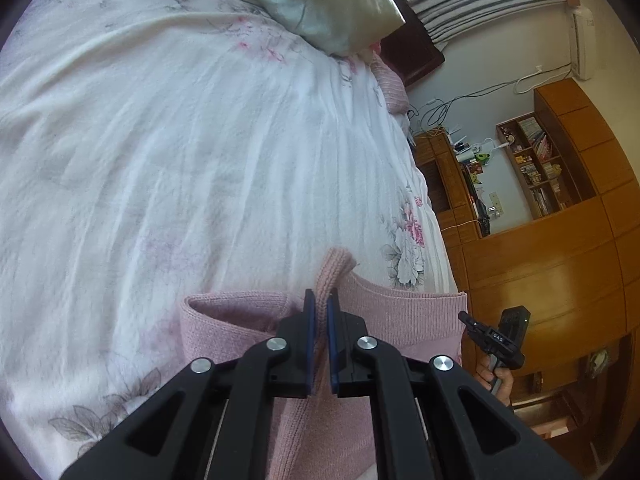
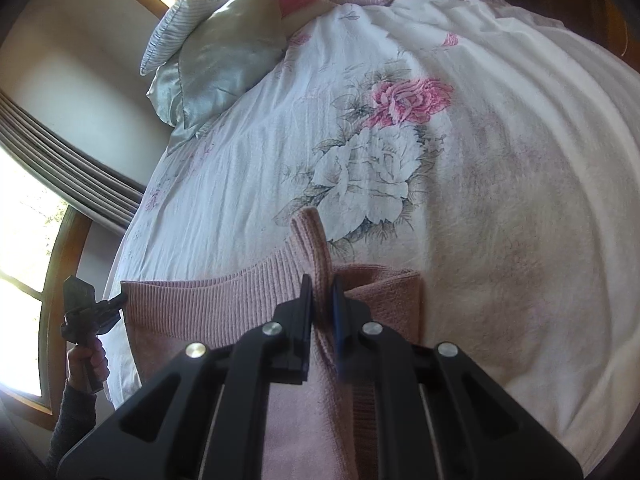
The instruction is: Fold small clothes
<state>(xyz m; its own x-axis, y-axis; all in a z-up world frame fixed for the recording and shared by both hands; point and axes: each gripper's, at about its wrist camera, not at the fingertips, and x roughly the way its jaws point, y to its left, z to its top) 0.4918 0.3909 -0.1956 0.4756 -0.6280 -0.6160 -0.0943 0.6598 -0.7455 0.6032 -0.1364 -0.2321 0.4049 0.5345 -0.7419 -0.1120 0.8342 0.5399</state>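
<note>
In the left wrist view the left hand-held gripper (image 1: 321,308) pinches the pink sweater (image 1: 400,312) at 6 o'clock on the bed (image 1: 160,140), and in the right wrist view the right hand-held gripper (image 2: 320,296) pinches its ribbed edge, so the fold seems in hand and next needs an even carry-over.

We see the sweater (image 1: 400,316) lying on the bedspread (image 1: 180,160) at the near edge of the bed, a pinched fold of it between each gripper's fingers. The pillow (image 2: 224,56) sits at the far end. Cabinets (image 1: 560,272) stand beside the bed
</note>
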